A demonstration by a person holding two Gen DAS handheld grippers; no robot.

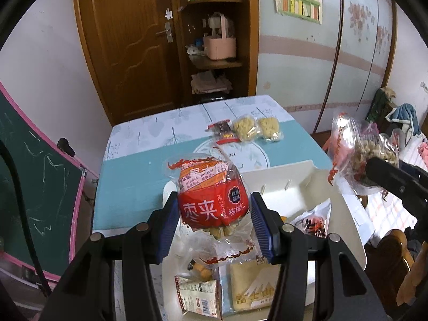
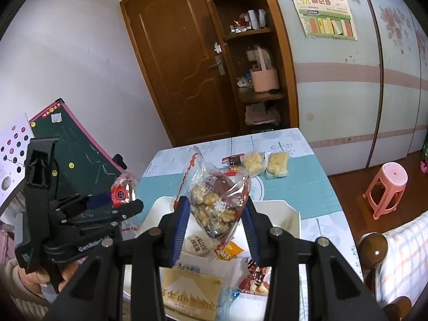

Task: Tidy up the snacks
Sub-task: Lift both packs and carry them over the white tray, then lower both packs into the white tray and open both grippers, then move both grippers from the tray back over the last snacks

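We see the worktop [image 1: 128, 182] under its teal and white cloth, and on its near part a white tray [image 1: 302, 176] with packets lying in it, among them a pale yellow pack with a mountain drawing [image 2: 187, 291] and a small orange packet [image 2: 230, 250]. Toward the far edge of the worktop, well apart from the tray, two clear packs of yellow cakes [image 1: 256, 128] lie side by side with a small red-ended packet [image 1: 223, 131] just beside them. Above the tray our left claw [image 1: 214, 222] is closed on a clear bag with a red label [image 1: 211, 198], both blue pads pressing its sides, the bag lifted off everything below. Our right claw [image 2: 216, 222] is likewise clamped on a clear bag of walnut-stuffed dates [image 2: 216, 203], held in the air over the tray, its crinkled top standing up above the pads.
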